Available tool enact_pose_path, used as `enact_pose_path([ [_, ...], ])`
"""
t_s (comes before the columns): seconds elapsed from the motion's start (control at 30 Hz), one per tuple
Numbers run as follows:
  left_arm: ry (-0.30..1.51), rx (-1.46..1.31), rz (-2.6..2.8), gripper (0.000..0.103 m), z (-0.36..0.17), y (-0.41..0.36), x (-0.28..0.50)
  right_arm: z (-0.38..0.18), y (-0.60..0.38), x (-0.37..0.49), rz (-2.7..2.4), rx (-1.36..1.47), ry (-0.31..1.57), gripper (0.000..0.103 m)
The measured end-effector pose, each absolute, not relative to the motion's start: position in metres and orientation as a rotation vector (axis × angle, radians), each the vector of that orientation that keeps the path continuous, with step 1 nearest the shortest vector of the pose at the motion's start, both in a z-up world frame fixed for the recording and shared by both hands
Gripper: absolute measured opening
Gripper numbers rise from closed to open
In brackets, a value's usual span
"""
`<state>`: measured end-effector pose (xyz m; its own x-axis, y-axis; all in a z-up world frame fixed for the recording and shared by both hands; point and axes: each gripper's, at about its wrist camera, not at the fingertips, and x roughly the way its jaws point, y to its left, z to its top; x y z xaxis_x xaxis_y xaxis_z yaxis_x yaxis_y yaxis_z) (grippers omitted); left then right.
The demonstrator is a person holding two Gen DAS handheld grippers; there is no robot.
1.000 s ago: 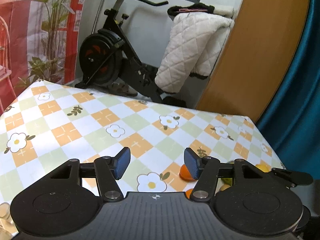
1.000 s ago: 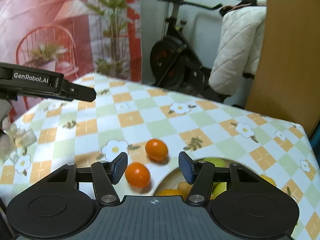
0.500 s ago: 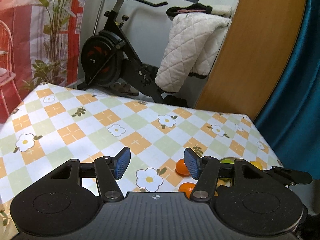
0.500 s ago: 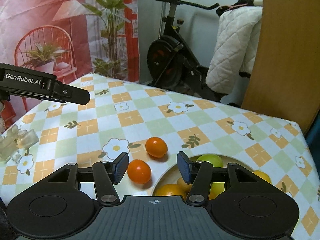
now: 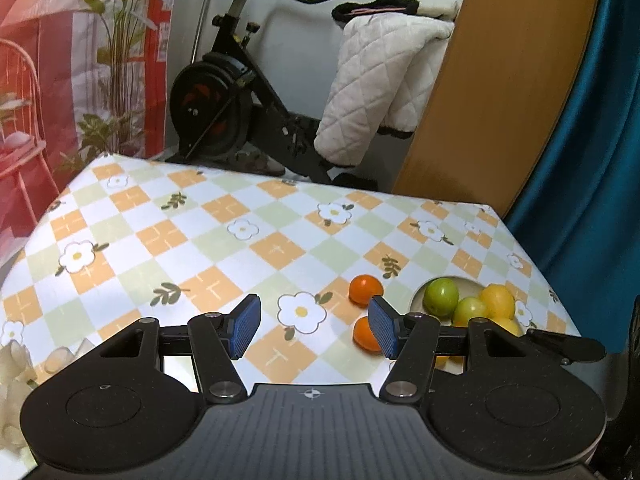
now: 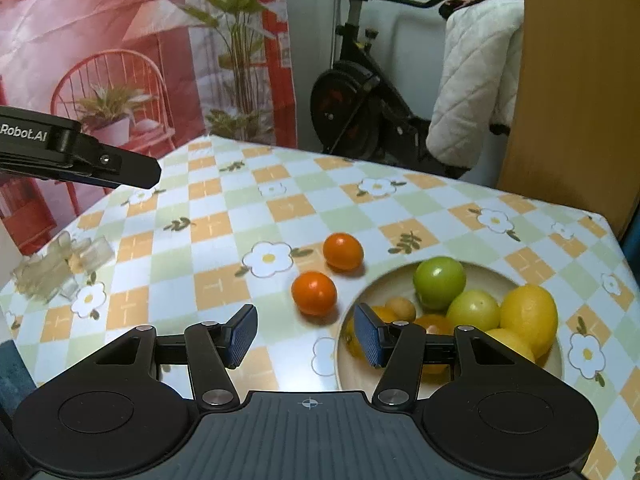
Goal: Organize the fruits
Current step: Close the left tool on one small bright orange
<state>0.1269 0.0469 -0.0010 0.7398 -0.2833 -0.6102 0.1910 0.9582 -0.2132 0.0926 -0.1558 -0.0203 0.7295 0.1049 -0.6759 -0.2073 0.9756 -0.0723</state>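
Both pairs of jaws stood apart with nothing between the pads: the left gripper (image 5: 312,326) hung over bare tablecloth (image 5: 240,248), the right gripper (image 6: 306,334) over the cloth at the near rim of the bowl (image 6: 500,276). Neither touched any fruit.

Two small orange fruits lay loose on the cloth just left of the bowl: the nearer orange fruit (image 6: 314,293) close beside the rim, the farther orange fruit (image 6: 343,251) just beyond it, the two near each other but apart. The bowl already held two green fruits (image 6: 439,283), a lemon (image 6: 529,312) and several smaller orange and yellow pieces, partly hidden by the right gripper.

Judgement: the loose fruits looked round, smooth-skinned and light, firm but bruisable, and likely to roll if nudged from one side. Best taken across the widest girth, pads on opposite sides, closing gently. The nearer one lay most directly ahead of the right gripper.
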Motion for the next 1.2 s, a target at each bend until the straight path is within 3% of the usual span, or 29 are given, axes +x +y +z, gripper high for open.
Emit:
enact_pose_path([
  [0.23, 0.710, -0.178, -0.337, 0.060, -0.024, 0.042, 0.153, -0.032, -0.148, 0.119, 0.184, -0.275, 0.747, 0.048],
  [0.5, 0.757, -0.206, -0.418, 0.056, -0.052, 0.030, 0.189, -0.048, -0.132, 0.151, 0.236, -0.389, 0.761, 0.040],
  [1.2, 0.907, -0.253, -0.514, 0.056, -0.105, 0.010, 0.215, -0.080, -0.130, 0.174, 0.248, -0.343, 0.837, 0.034],
])
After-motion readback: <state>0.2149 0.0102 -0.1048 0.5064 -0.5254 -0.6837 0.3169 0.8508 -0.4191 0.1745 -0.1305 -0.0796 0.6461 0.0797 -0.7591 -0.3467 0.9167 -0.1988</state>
